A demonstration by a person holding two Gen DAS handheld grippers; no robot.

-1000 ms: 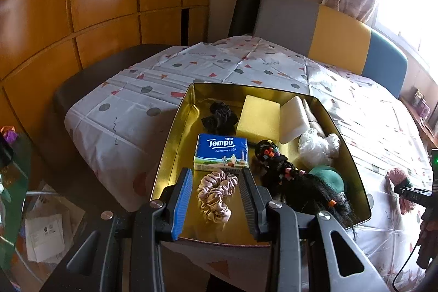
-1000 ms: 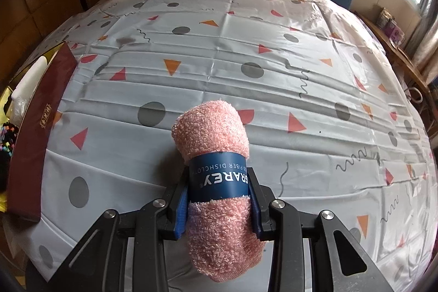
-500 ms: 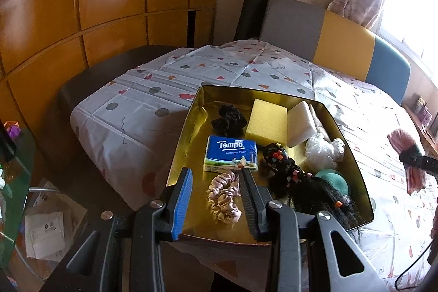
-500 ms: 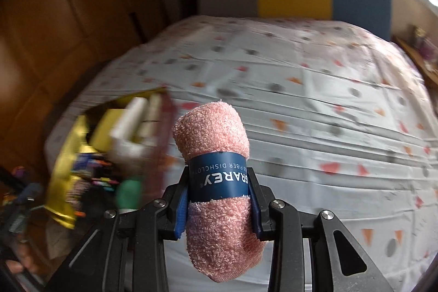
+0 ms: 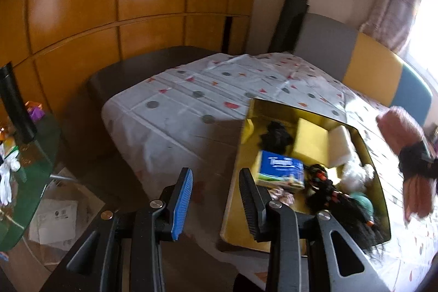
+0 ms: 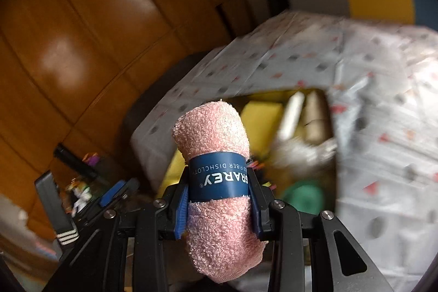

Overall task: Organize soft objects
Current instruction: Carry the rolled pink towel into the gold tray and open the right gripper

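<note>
A pink rolled dishcloth (image 6: 212,125) with a blue paper band is clamped in my right gripper (image 6: 219,199), which is shut on the band and held in the air above the gold tin (image 5: 235,182). In the left wrist view the same dishcloth (image 5: 397,127) hangs over the tin's right side. The tin holds a blue tissue pack (image 5: 282,168), a yellow sponge (image 5: 312,138), a white sponge (image 5: 340,147), a black scrunchie (image 5: 275,136), a pink scrunchie (image 5: 282,194) and a dark hair piece (image 5: 336,204). My left gripper (image 5: 215,174) is open and empty, left of the tin's near corner.
The tin sits on a spotted tablecloth (image 5: 178,111) over a table. A bench back (image 5: 364,64) in grey, yellow and blue runs behind it, with wooden wall panels (image 5: 82,4) to the left. A glass side table (image 5: 30,155) with clutter stands at lower left.
My left gripper slid left, so the pink scrunchie is no longer between its fingers. My right gripper rose and swung the dishcloth from over the bare cloth to above the tin.
</note>
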